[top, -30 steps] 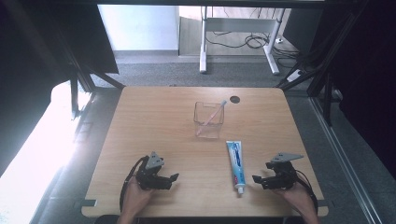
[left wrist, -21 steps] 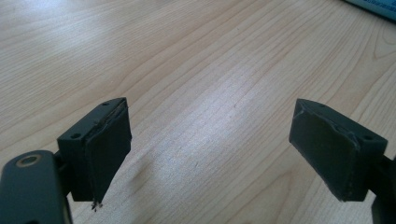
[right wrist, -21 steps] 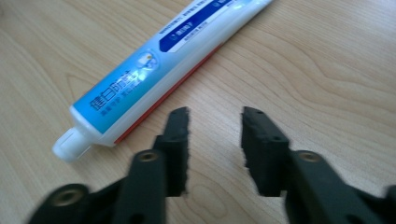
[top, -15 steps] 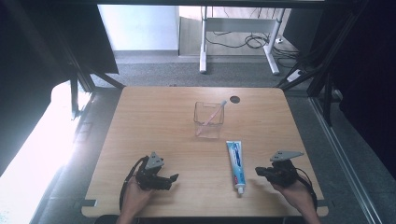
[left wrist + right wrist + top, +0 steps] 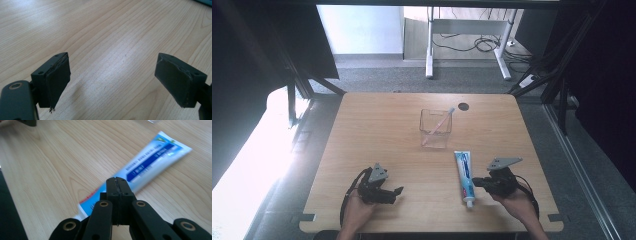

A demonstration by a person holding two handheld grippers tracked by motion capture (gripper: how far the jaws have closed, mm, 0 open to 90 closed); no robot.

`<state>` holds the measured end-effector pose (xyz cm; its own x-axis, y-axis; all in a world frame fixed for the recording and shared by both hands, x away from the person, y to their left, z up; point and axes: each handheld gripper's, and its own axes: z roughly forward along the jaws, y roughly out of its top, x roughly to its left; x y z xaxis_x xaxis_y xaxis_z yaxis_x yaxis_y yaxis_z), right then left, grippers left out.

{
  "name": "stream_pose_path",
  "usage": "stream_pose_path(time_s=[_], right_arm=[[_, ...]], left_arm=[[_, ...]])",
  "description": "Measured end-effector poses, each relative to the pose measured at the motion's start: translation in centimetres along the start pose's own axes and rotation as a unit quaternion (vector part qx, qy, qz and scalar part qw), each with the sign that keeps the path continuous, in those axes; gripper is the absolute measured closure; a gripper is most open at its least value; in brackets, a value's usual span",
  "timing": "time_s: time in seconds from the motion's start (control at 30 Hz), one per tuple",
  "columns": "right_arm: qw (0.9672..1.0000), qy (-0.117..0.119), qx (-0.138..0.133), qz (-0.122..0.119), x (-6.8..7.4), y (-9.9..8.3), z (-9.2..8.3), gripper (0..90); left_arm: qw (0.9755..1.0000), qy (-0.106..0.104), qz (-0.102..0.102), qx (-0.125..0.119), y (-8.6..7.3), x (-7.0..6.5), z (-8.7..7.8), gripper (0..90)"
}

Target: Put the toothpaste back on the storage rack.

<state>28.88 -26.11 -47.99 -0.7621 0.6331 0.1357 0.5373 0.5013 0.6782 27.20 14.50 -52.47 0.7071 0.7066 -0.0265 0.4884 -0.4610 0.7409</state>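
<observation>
Toothpaste tube (image 5: 465,176) lies flat on the wooden table (image 5: 377,125); the right gripper (image 5: 477,182), jaws pressed together and empty, hovers beside it, while the left gripper (image 5: 398,194) gapes wide.

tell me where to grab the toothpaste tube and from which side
Grip the toothpaste tube across its flat middle, coming down from above with jaws astride its narrow width. It lies flat on the table, cap toward the person, so the long edges are free. The right gripper is beside it, jaws shut, and would need opening first.
</observation>
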Motion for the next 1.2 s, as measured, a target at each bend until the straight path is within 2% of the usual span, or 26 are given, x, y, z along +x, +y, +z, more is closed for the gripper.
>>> stream_pose_path(time_s=[0.2, 0.53, 0.73, 1.2], right_arm=[[0.9998, 0.017, 0.006, -0.010, 1.1, 0.7, 1.6, 90.0], [0.9989, 0.034, 0.029, -0.015, 1.8, 0.5, 4.0, 90.0], [0.9988, 0.033, 0.033, -0.012, 1.6, 0.4, 3.7, 90.0], [0.9988, 0.007, 0.048, 0.002, 0.0, -0.9, 2.3, 87.6]], left_arm=[[1.0000, 0.003, 0.003, 0.000, 0.0, -0.1, 0.0, 13.5], [1.0000, 0.000, 0.004, 0.007, 0.0, -0.1, 0.1, 13.5], [1.0000, -0.002, 0.003, 0.005, 0.0, -0.1, 0.0, 13.6], [1.0000, -0.009, -0.002, -0.001, 0.1, 0.0, 0.0, 13.8]])
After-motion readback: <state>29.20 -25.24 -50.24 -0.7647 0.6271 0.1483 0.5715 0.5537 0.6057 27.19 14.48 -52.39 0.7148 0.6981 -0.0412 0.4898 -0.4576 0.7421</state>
